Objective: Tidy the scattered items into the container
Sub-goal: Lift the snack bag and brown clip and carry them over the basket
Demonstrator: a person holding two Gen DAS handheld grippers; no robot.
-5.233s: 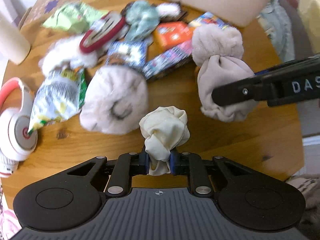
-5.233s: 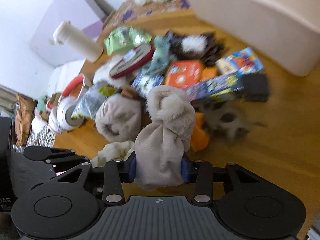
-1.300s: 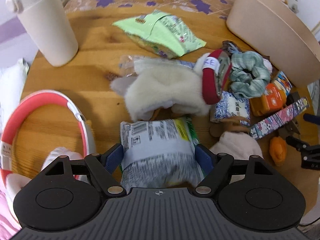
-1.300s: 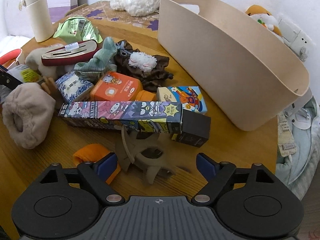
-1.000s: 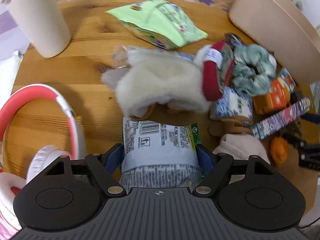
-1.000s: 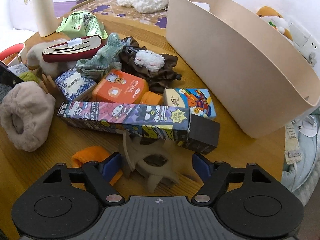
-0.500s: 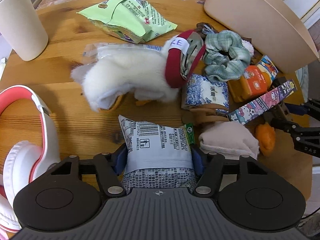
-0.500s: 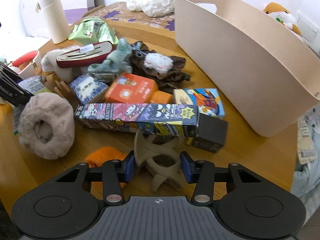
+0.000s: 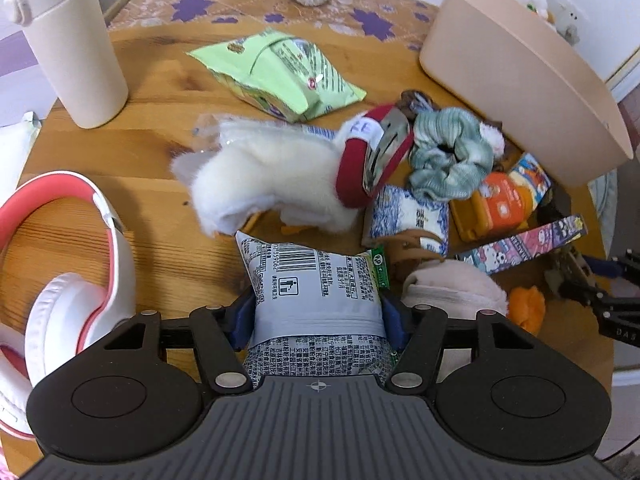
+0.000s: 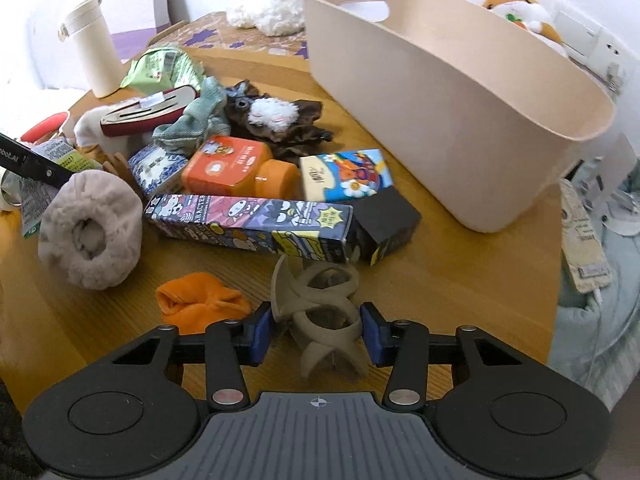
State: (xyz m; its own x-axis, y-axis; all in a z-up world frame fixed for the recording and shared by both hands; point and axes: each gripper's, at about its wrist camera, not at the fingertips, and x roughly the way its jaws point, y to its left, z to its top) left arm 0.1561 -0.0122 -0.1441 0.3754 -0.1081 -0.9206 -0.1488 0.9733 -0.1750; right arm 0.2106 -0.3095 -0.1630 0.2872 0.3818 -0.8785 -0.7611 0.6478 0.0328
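Observation:
My left gripper (image 9: 318,316) is shut on a grey snack packet (image 9: 316,284) with a barcode, held just above the wooden table. My right gripper (image 10: 318,334) is shut on a beige claw hair clip (image 10: 320,304), lifted slightly off the table. The beige tub (image 10: 452,92) stands at the far right of the table and also shows in the left wrist view (image 9: 516,72). A pile of scattered items lies between the grippers and the tub: a long cartoon box (image 10: 248,222), an orange bottle (image 10: 236,168), a grey fluffy sock roll (image 10: 92,228).
A green snack bag (image 9: 276,72), white fluffy sock (image 9: 272,176), red case (image 9: 372,160), green scrunchie (image 9: 448,156) and an orange cloth (image 10: 200,300) lie on the table. A cream tumbler (image 9: 68,44) stands far left; pink headphones (image 9: 68,264) lie at the left edge.
Both grippers closed on their items, the left on the packet, the right on the hair clip, and have lifted them slightly. Both views pulled back a little.

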